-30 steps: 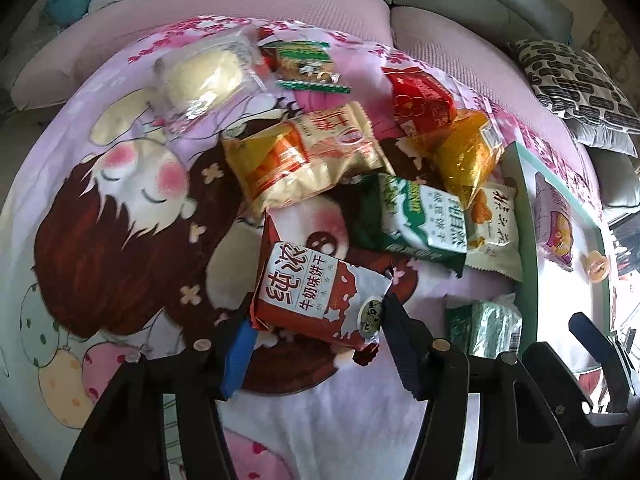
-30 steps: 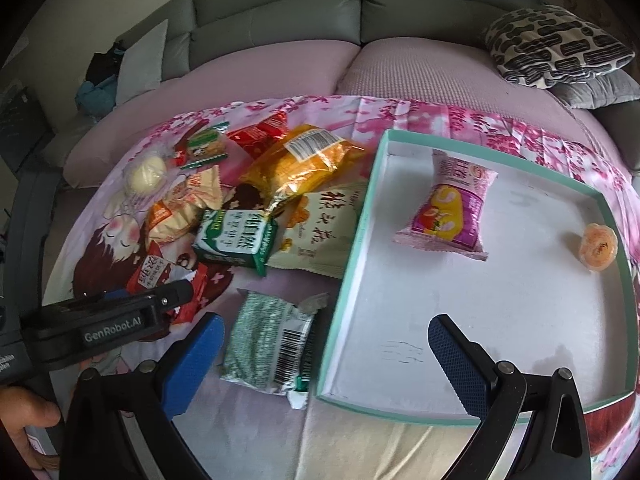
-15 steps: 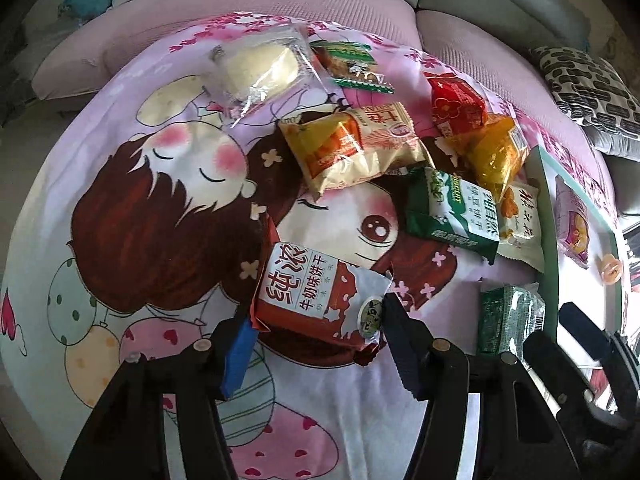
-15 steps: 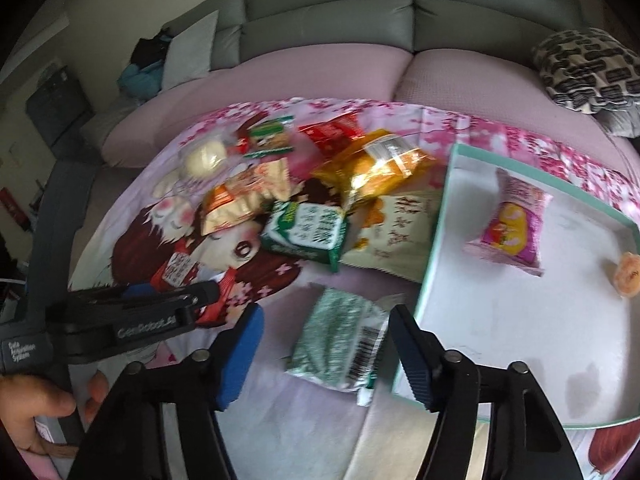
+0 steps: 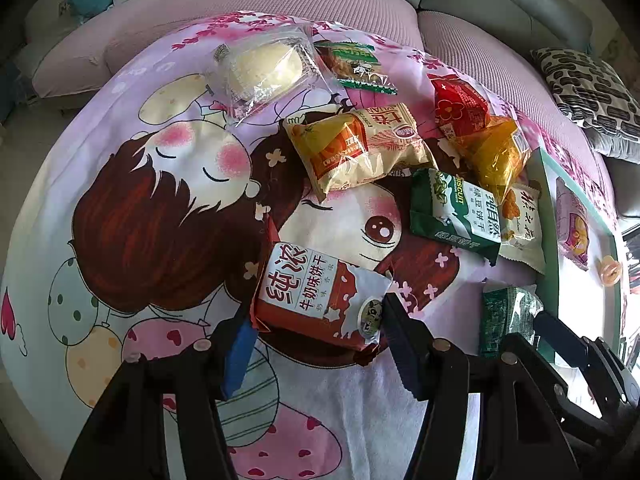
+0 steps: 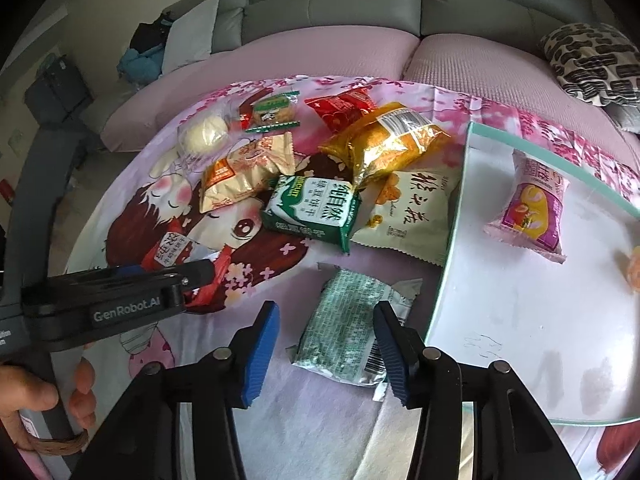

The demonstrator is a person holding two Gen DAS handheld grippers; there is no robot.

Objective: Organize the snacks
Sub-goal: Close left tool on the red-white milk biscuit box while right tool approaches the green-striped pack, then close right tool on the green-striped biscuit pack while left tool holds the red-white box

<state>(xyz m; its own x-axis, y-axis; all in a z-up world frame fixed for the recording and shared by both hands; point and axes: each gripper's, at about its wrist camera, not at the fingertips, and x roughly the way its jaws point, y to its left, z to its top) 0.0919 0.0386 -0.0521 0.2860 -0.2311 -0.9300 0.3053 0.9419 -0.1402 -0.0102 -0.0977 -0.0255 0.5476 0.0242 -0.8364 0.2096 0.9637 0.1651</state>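
My left gripper (image 5: pixel 316 344) is shut on a red-and-white biscuit packet (image 5: pixel 316 296) and holds it above the cartoon-print cloth (image 5: pixel 160 216). It also shows in the right wrist view (image 6: pixel 176 252). My right gripper (image 6: pixel 326 352) is open, its jaws on either side of a green foil packet (image 6: pixel 344 328) lying on the cloth; it does not grip it. A white tray with a teal rim (image 6: pixel 520 320) at the right holds a pink-purple snack packet (image 6: pixel 532 208) and an orange jelly cup (image 6: pixel 634 272).
Several more snack packets lie in a cluster on the cloth: a green biscuit packet (image 6: pixel 312 208), a gold bag (image 6: pixel 384 140), a white-orange packet (image 6: pixel 412 208), a red packet (image 6: pixel 344 108), a bun in clear wrap (image 6: pixel 204 132). A sofa (image 6: pixel 340 4) and patterned cushion (image 6: pixel 592 64) lie behind.
My right gripper has moved left off the tray and narrowed around the green foil packet. My left gripper has lifted and carried the red packet back and left.
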